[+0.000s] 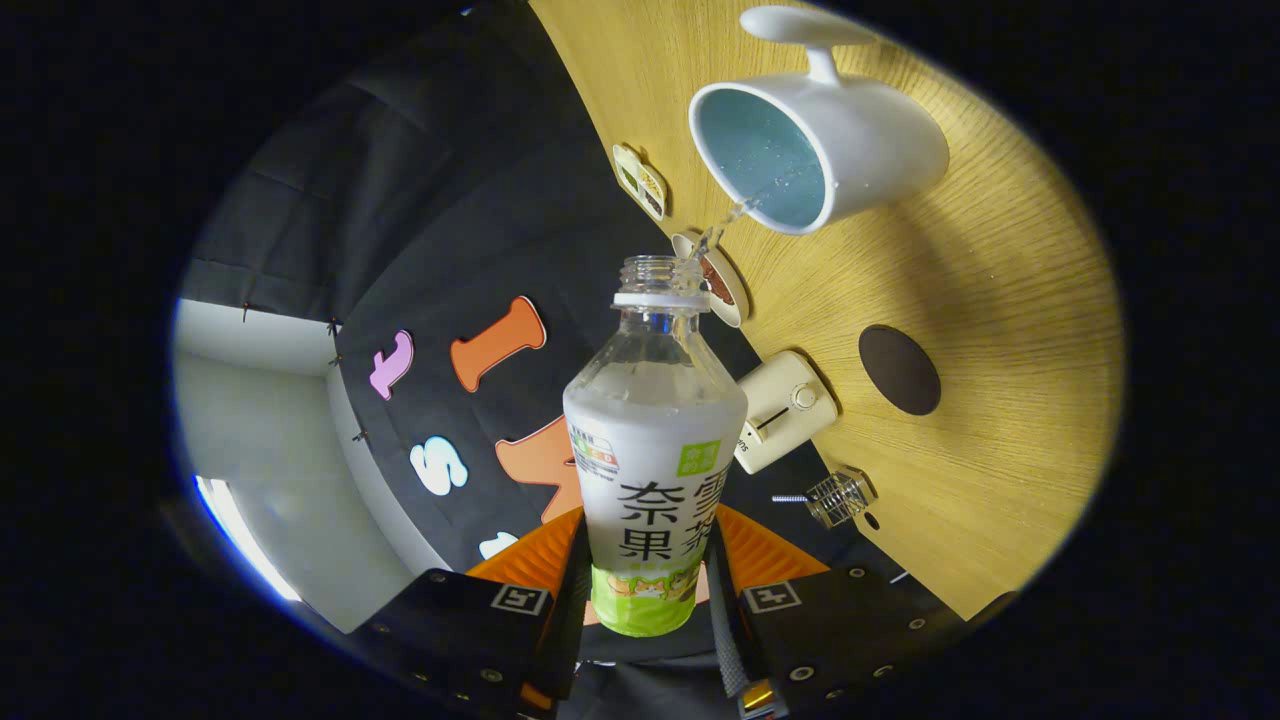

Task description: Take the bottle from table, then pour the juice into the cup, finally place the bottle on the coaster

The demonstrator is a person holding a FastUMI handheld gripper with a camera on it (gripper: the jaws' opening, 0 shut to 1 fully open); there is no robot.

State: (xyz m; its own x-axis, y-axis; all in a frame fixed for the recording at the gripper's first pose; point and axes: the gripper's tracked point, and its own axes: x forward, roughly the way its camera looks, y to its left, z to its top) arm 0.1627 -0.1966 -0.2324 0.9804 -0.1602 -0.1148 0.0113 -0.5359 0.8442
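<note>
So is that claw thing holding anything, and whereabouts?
Yes: the gripper clamps the bottle by its lower body, one finger on each side.

The bottle (pixel 655 440) is clear glossy plastic wrapped in a matt printed label. The cup (pixel 830 130) looks like smooth glazed ceramic. The table (pixel 1000 300) shows a matt wood grain, the coaster (pixel 899 370) a dull dark surface. A small wire basket (pixel 838 497) looks metal.
</note>
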